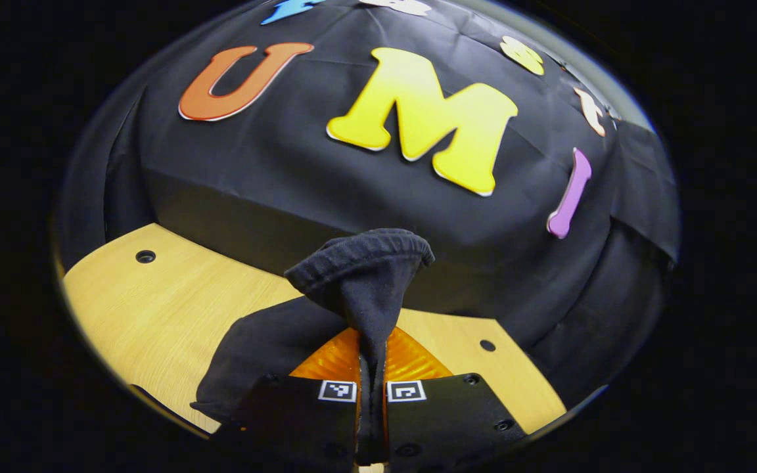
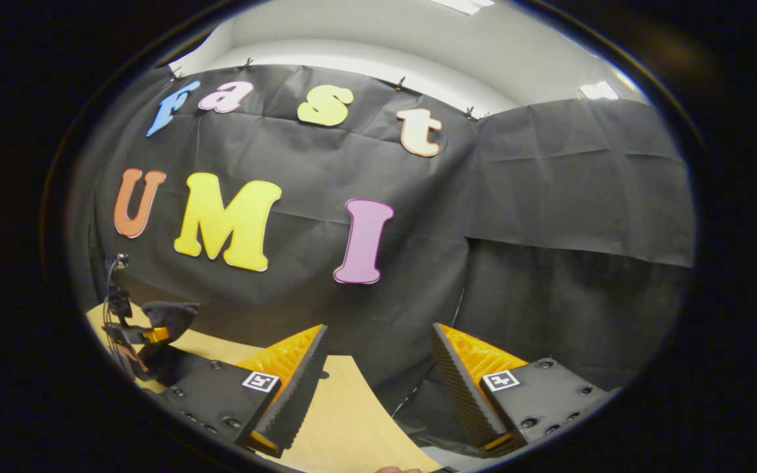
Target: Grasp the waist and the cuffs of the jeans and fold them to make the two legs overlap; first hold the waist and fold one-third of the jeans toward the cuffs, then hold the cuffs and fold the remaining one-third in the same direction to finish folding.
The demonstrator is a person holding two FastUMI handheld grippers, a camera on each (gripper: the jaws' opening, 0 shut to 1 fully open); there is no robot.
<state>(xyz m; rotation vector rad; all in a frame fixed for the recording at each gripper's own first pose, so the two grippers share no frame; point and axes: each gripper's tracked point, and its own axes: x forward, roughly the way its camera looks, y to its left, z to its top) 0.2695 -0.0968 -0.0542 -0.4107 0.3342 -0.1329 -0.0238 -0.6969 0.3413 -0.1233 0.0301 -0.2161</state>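
The black jeans (image 1: 359,282) rise in a bunched fold between my left gripper's orange fingers (image 1: 326,360), and more of the cloth trails down to the left onto the wooden table (image 1: 155,302). My left gripper (image 1: 372,368) is shut on that fold. My right gripper (image 2: 378,368) stands open above the table's edge (image 2: 345,420) with nothing between its ribbed fingers (image 2: 299,381). Far off at the left of the right gripper view, the left gripper (image 2: 148,335) holds a dark bunch of the jeans (image 2: 171,312) raised above the table.
The light wooden table has small round holes (image 1: 145,256) in its top. Black booth cloth hangs close behind the table on all sides. A cable (image 2: 112,289) runs up beside the left gripper.
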